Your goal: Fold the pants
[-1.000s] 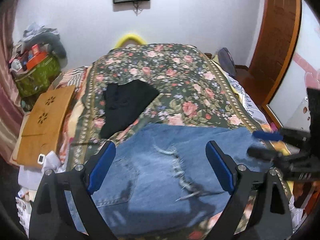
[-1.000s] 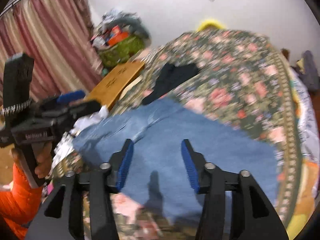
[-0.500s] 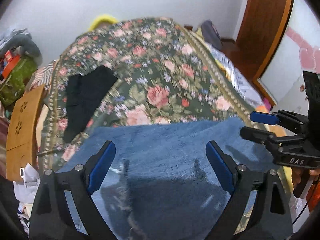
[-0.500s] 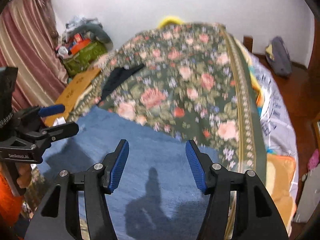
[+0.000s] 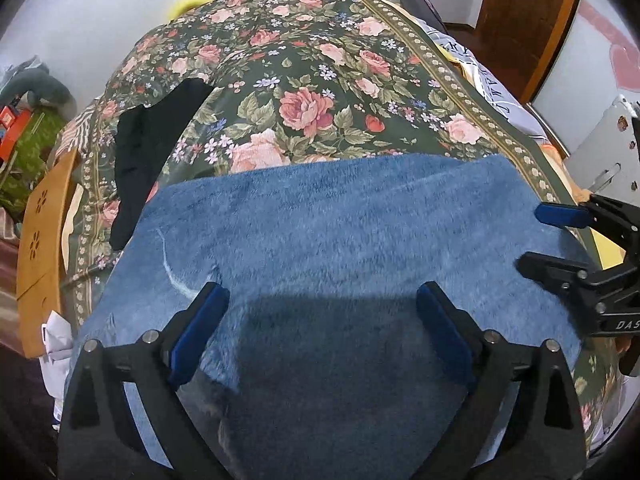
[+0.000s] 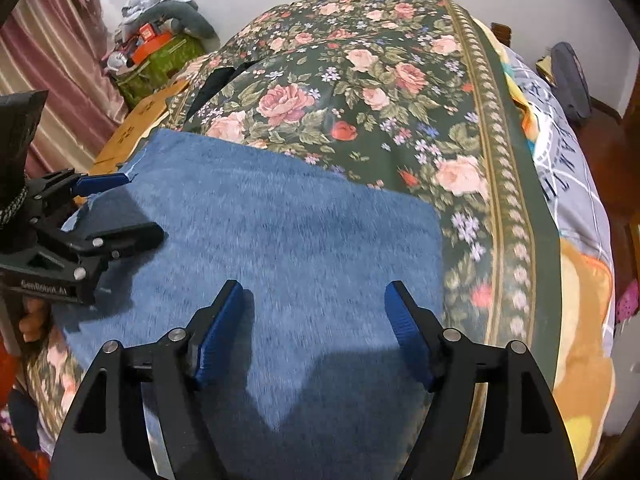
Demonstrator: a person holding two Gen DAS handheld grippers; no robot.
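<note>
On bed (image 5: 452, 80), over floral cover: folded blue pants (image 5: 340, 240) lie flat across near end. Black garment (image 5: 152, 140) beyond pants' left edge, wooden board (image 5: 40, 220) further left. Left hand-held gripper (image 5: 322, 300) above pants' left part, jaws spread very wide, just been opening, nothing between pads. Right hand-held gripper (image 6: 314, 304) above pants' right part, jaws spread moderately, just been opening, nothing pinched; contact with denim unclear.
</note>
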